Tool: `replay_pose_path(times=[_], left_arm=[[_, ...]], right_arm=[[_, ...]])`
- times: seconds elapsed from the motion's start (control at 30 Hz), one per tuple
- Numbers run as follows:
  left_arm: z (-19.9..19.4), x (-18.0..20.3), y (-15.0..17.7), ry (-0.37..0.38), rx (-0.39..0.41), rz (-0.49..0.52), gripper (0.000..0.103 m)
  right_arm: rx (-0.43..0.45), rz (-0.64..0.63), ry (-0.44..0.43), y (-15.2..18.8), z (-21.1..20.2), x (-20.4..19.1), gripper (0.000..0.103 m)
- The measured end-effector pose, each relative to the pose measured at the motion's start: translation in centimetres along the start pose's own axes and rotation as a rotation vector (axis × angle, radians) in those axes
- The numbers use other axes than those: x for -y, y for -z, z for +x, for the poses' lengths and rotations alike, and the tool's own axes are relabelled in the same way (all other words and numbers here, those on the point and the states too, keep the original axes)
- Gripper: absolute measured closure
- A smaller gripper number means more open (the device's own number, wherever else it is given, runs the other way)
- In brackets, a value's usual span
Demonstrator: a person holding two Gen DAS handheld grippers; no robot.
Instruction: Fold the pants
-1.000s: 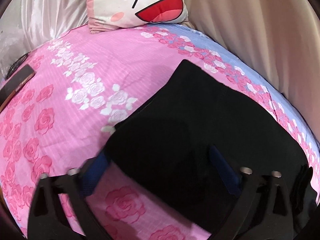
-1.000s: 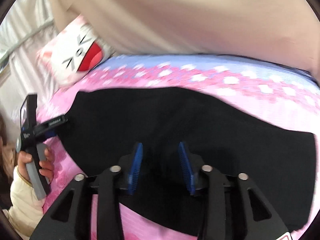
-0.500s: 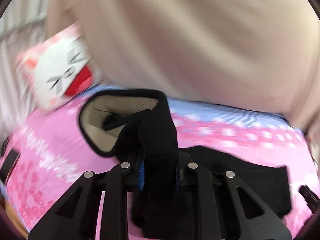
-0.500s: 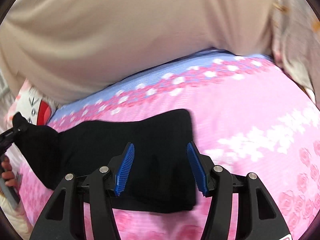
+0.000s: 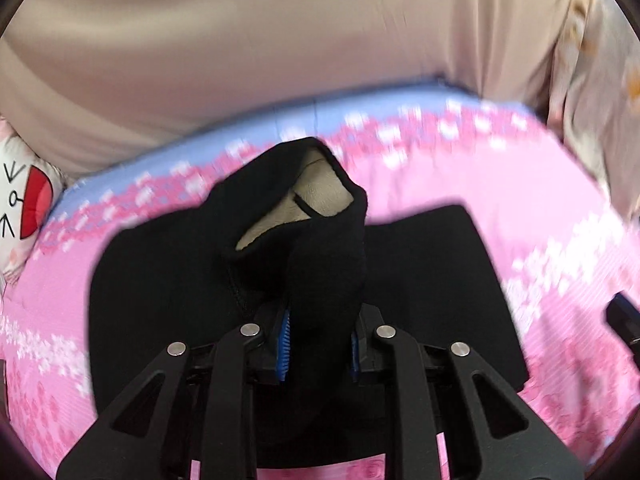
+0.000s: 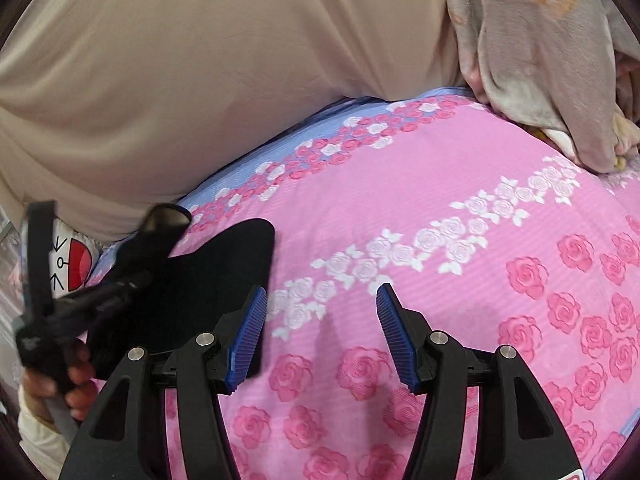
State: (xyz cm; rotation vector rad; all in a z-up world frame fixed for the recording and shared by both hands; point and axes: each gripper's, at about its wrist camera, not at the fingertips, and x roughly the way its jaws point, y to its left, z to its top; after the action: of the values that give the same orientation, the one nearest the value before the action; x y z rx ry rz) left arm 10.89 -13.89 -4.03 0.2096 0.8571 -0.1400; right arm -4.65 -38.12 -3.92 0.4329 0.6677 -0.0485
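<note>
Pants: black fleece-lined pants (image 5: 432, 280) lie on the pink rose-print bedsheet (image 6: 460, 200), one end lifted (beige lining showing) and pinched between the left gripper (image 5: 318, 344) fingers. Right gripper (image 6: 320, 332) hovers over bare sheet just beside the pants' edge, fingers spread wide, holding nothing. Beige curtain (image 6: 200, 60) bounds the far side.

No readable words, brands or numbers appear anywhere. The only drawn marks are black cartoon face strokes and a red mouth on the white plush cat-face pillow (image 5: 24, 196), at nine o'clock in both wrist views (image 6: 70, 266).
</note>
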Motion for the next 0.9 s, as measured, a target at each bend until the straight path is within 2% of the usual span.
replay_pose_path(times=[0.03,0.1,0.13,0.17,0.2,0.23,0.3,0.43,0.5,0.6,0.7,0.73,0.83,0.87,0.9], left_arm=[[0.1,0.5,0.5,-0.008,-0.012,0.003,0.080],[0.0,0.6,1.4,0.004,-0.006,0.002,0.068],[-0.6,0.6,1.6,0.037,0.007,-0.006,0.052],[-1.6,0.5,1.9,0.089,0.018,-0.010,0.027],[-2.9,0.2,2.2,0.133,0.035,-0.010,0.016],[-4.2,-0.1,2.4,0.145,0.063,-0.011,0.009],[-7.4,-1.2,3.0,0.127,0.154,0.001,0.009],[-10.0,-5.5,3.5,0.043,0.220,-0.049,0.009],[-10.3,-8.9,4.1,-0.031,0.222,-0.106,0.009],[-9.7,-14.2,5.4,-0.117,0.187,-0.215,0.009],[-9.1,-19.0,7.5,-0.143,0.149,-0.318,0.009],[-9.0,-20.1,7.9,-0.152,0.146,-0.334,0.009],[-8.7,-22.4,9.4,-0.175,0.138,-0.364,0.009],[-8.5,-22.9,9.7,-0.172,0.132,-0.373,0.009],[-8.1,-23.6,10.1,-0.165,0.119,-0.386,0.009]], right_arm=[[-0.004,0.003,-0.002,0.1,0.0,0.1,0.046],[-0.022,-0.001,-0.014,0.3,0.3,0.2,0.046],[-0.029,-0.005,-0.018,0.2,0.5,0.0,0.046],[-0.035,-0.014,-0.027,0.2,0.6,-0.4,0.046],[-0.044,-0.028,-0.042,-0.1,0.7,-1.0,0.045],[-0.048,-0.039,-0.057,-0.3,0.8,-1.6,0.041],[-0.049,-0.060,-0.121,-0.9,0.9,-3.2,0.032],[-0.116,-0.090,-0.295,-2.2,2.7,-6.8,0.025],[-0.171,-0.099,-0.342,-2.5,4.8,-8.7,0.023],[-0.272,-0.085,-0.356,-2.2,8.3,-11.0,0.023],[-0.386,-0.016,-0.408,-1.1,11.3,-13.0,0.022],[-0.402,-0.003,-0.428,-0.8,11.6,-13.5,0.016],[-0.371,0.003,-0.390,0.1,11.9,-14.9,0.014],[-0.358,0.004,-0.380,0.2,12.0,-15.1,0.026],[-0.324,-0.005,-0.367,0.4,12.1,-15.6,0.045]])
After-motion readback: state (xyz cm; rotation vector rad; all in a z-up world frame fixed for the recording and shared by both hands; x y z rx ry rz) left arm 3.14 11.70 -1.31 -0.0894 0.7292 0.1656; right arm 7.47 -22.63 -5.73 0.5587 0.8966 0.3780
